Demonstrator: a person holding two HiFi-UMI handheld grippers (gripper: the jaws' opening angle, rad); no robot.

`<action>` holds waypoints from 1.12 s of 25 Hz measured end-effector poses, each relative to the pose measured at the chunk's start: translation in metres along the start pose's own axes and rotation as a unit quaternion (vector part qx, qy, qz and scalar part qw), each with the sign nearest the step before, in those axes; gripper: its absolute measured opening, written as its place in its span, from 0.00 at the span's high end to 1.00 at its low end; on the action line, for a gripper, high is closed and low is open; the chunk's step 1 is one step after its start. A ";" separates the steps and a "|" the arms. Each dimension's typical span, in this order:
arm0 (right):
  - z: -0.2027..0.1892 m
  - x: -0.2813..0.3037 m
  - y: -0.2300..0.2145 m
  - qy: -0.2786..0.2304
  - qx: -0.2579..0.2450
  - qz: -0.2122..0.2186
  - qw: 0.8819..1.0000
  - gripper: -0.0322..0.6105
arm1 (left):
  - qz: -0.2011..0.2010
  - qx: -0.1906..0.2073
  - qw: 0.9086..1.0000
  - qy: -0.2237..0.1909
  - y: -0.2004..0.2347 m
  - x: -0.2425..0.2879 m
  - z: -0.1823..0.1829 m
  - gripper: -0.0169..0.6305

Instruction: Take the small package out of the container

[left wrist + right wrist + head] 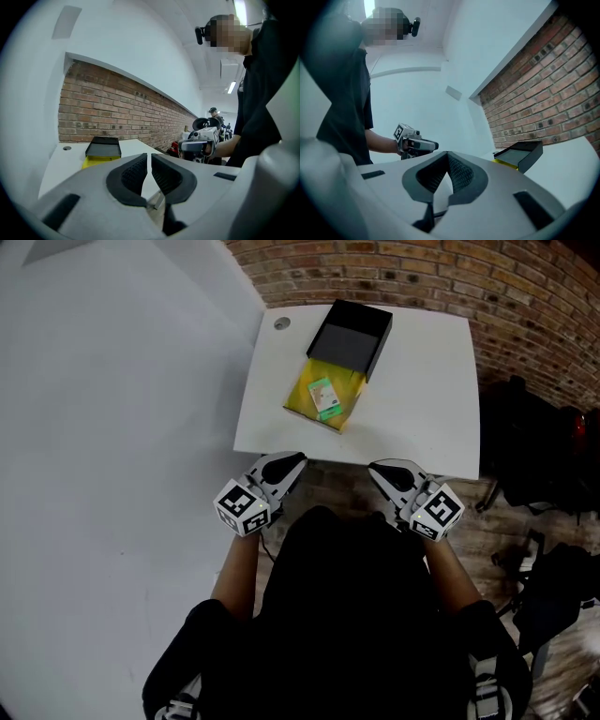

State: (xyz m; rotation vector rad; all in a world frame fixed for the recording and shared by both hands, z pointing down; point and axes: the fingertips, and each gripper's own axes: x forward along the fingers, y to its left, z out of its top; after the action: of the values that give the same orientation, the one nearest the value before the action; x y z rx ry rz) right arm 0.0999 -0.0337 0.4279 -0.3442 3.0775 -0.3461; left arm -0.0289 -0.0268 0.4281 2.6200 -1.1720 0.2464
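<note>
- My left gripper [292, 463] is at the bench's [422, 381] near edge, forearm bent in front of my body; its tip points toward 1 o'clock, roughly level; jaws clenched pad to pad with nothing between them.
- My right gripper [378, 470] sits beside it at the same edge, well apart from the left; its tip points toward 11 o'clock, so the two angle in toward each other; its jaws are also closed and empty.
- Each marker cube rides at the rear of its gripper, close to my hand.
- The yellow container [302, 399] lies open on the bench at 12 o'clock from my grippers, well apart from both.
- The black lid [352, 334] is at the container's 1 o'clock end, overlapping that edge.
- The small package [324, 397], green and white, lies inside the yellow container, near its middle; neither gripper touches it.
- A small round disc [281, 322] sits at the bench's far corner, at 10 o'clock from the container.
</note>
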 end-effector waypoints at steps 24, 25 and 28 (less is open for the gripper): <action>0.026 0.059 -0.129 0.054 -0.016 -0.155 0.986 0.94 | -0.098 0.078 0.974 0.190 0.177 0.128 -0.032 0.60; 0.025 0.060 -0.134 0.055 -0.017 -0.161 0.985 0.94 | -0.101 0.082 0.972 0.196 0.181 0.133 -0.037 0.59; 0.023 0.063 -0.143 0.065 -0.017 -0.165 0.984 0.94 | -0.102 0.093 0.968 0.211 0.191 0.144 -0.049 0.51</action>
State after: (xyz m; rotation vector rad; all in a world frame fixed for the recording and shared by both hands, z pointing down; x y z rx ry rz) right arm 0.0704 -0.1881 0.4373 -0.8711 3.1493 -0.3341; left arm -0.0793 -0.2365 0.5432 2.6300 -0.7635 0.8581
